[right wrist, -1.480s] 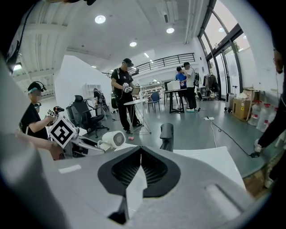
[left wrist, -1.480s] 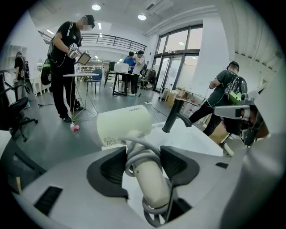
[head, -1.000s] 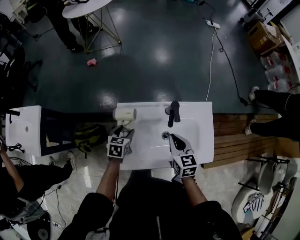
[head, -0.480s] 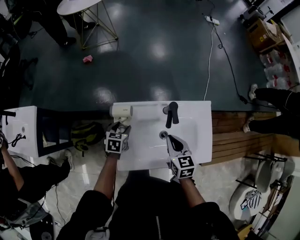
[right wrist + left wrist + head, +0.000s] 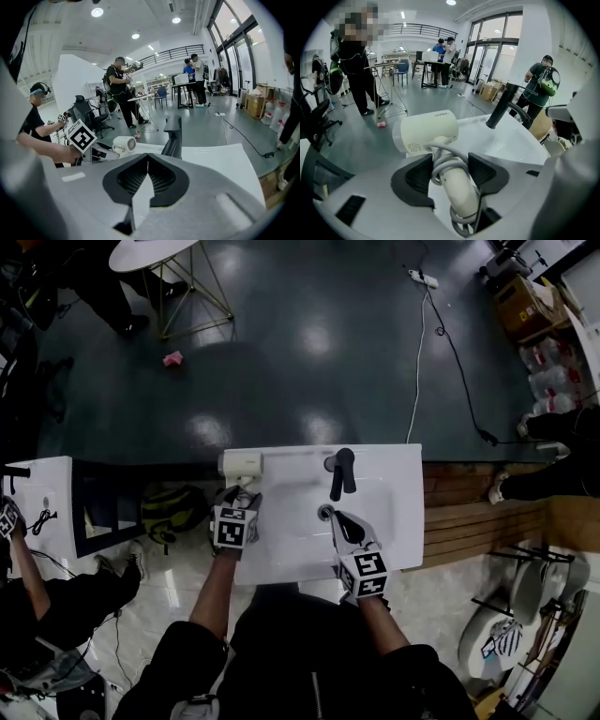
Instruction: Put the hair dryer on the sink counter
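**Hair dryer (image 5: 242,463) held by its handle at the back left corner of the sink counter (image 5: 398,474)**

The left gripper (image 5: 240,493) has its jaws drawn in narrow on the cord-wrapped handle. It grips low on the handle, so the heavy barrel points ahead and can settle first. The barrel lies over the counter's back left corner, left of the faucet (image 5: 340,472). It seems to rest there, though contact is not certain. The right gripper (image 5: 339,521) hangs over the basin's front with its jaws pressed together on nothing, likely kept out of the way. The placing looks nearly done, with only the release left.
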Available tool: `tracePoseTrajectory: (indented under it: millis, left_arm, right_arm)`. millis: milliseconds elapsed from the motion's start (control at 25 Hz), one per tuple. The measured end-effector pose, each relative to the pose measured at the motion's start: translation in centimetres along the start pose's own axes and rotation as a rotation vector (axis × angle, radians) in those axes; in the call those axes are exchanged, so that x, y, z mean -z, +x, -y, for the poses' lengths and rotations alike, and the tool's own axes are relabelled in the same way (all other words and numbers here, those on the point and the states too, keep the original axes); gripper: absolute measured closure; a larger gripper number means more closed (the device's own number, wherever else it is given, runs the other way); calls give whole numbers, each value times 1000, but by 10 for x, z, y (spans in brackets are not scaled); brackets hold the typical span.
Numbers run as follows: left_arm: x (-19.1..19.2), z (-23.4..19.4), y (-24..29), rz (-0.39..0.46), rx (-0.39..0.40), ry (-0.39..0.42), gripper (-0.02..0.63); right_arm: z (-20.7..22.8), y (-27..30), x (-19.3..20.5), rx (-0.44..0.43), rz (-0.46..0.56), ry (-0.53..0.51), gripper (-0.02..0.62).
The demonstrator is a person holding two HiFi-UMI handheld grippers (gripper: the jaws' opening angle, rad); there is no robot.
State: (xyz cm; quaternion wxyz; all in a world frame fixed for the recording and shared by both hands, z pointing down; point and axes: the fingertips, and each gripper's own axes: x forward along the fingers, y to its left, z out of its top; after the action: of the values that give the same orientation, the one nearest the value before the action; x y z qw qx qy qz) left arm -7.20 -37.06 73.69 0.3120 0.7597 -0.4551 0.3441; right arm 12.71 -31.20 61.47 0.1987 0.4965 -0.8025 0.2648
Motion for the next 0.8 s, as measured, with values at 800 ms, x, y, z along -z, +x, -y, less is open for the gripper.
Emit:
tracePoseTrajectory:
  millis: [800]
  left_arm:
    - [2, 3, 9, -20, 7, 13, 363]
  right_arm:
    - [2, -2, 8, 3, -11, 18, 591]
